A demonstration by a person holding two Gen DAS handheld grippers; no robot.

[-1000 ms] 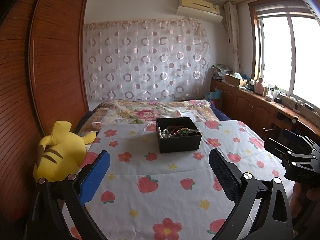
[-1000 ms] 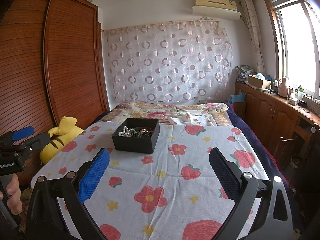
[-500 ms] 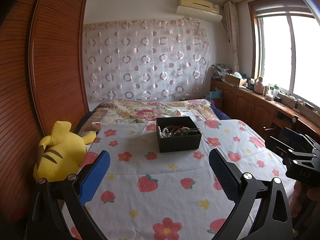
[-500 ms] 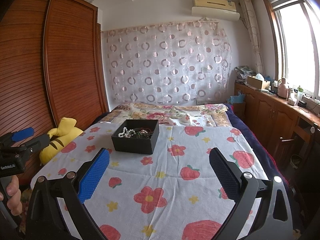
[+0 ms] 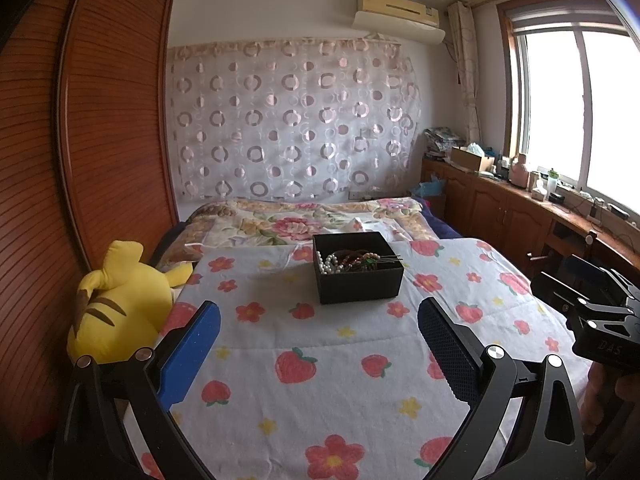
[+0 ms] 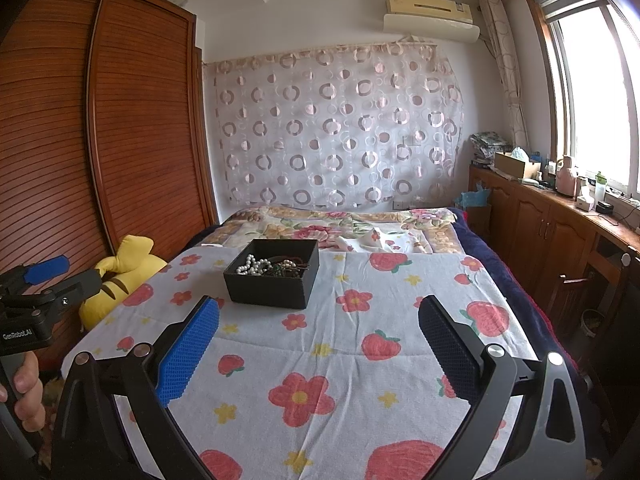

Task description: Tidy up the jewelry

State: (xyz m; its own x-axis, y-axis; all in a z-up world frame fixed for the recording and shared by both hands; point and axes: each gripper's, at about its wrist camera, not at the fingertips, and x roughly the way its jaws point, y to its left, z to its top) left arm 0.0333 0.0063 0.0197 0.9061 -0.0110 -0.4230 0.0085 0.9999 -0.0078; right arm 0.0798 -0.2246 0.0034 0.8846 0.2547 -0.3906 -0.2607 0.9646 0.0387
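The bed cover [image 5: 320, 344] is white, printed with red strawberries, pink-red flowers and small yellow stars. On it sits a black box [image 5: 357, 267] holding a white bead string [image 5: 328, 263] tangled with dark red and green pieces. Beyond lies a cream quilt [image 5: 288, 226] with pink flowers. At the left a plush toy [image 5: 120, 300] is bright yellow with brown stripes. The wardrobe [image 6: 132, 120] is reddish-brown slatted wood. The far curtain [image 6: 340, 128] is pale pink-white with rings and dots. The left tongs [image 5: 319, 338] and right tongs [image 6: 319, 338] each carry one blue pad and one black pad.
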